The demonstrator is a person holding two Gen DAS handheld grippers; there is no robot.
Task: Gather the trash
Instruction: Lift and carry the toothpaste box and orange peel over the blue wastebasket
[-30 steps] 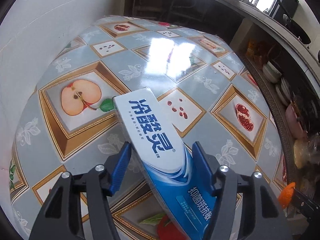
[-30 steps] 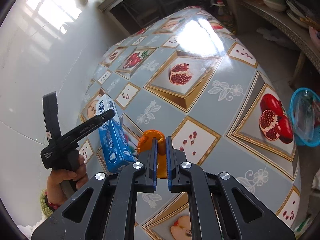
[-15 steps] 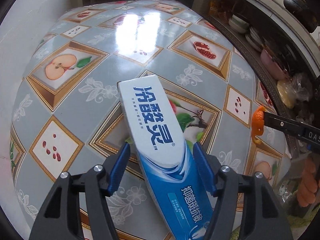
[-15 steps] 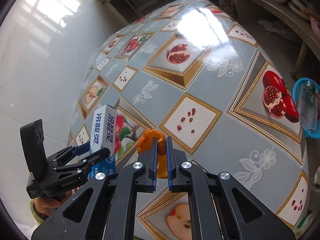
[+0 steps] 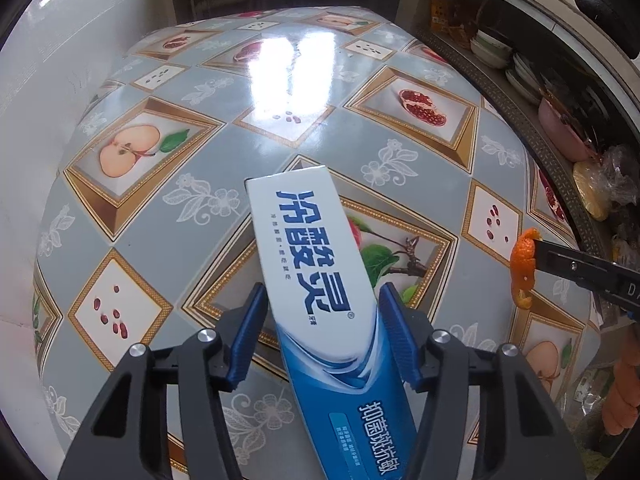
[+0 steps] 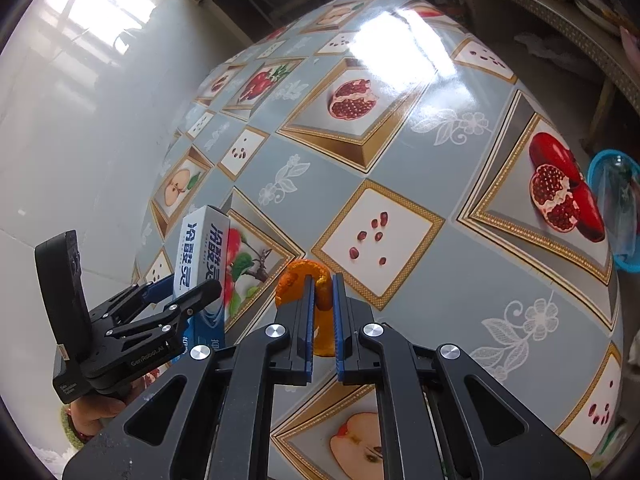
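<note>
My left gripper (image 5: 320, 300) is shut on a blue and white toothpaste box (image 5: 316, 280), held tilted above the fruit-patterned tablecloth (image 5: 280, 80). The left gripper (image 6: 178, 294) and the box (image 6: 202, 248) also show at the lower left of the right wrist view. My right gripper (image 6: 322, 284) is shut on a curled orange peel (image 6: 304, 280), held above the table. The peel (image 5: 523, 268) and the right gripper's black fingers (image 5: 580, 270) show at the right edge of the left wrist view.
A blue plastic basket (image 6: 616, 208) sits on the floor off the table's right edge. A shelf with stacked bowls and bags (image 5: 520, 72) runs along the right. A white tiled wall (image 6: 80, 100) borders the table's left side.
Both grippers have moved back over the table with their loads. The box and the peel now sit closer together. Both grips are unchanged.
</note>
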